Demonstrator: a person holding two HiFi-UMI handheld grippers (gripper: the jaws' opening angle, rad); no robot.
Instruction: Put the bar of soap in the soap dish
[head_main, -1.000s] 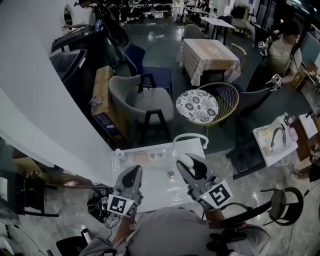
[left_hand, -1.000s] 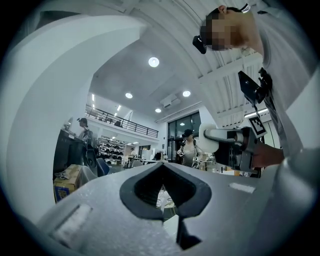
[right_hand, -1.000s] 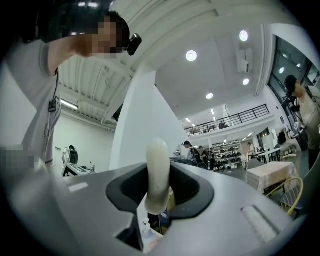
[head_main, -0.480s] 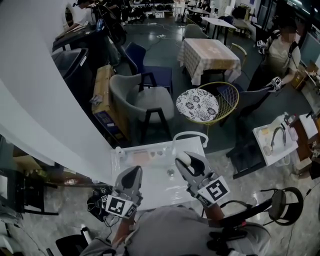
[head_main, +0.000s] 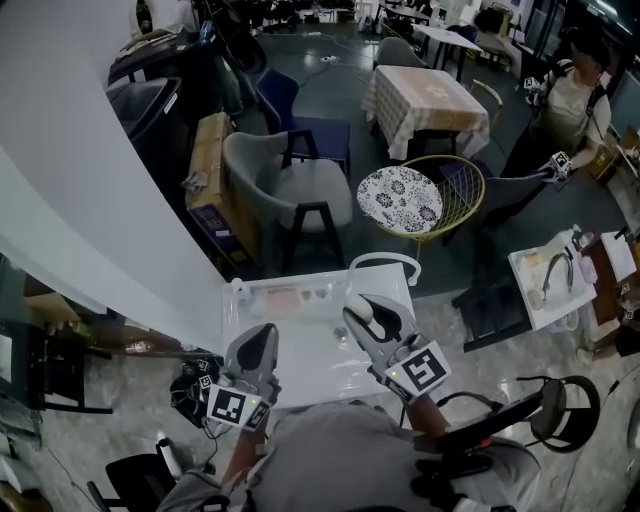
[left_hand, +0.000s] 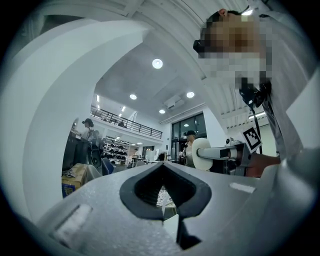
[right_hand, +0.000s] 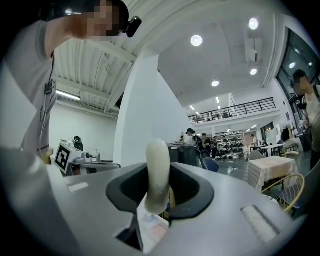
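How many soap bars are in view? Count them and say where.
1: the white soap bar is clamped in the right gripper above the table. Others may be hidden.

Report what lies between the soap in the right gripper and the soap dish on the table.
Head view: between the soap and soap dish lies bare white table, plus small items too small to identify.

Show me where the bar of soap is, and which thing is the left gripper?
bar of soap (right_hand: 157, 170): right gripper view, its pale middle, between the jaws.
left gripper (head_main: 264, 331): head view, the tip of its jaws.
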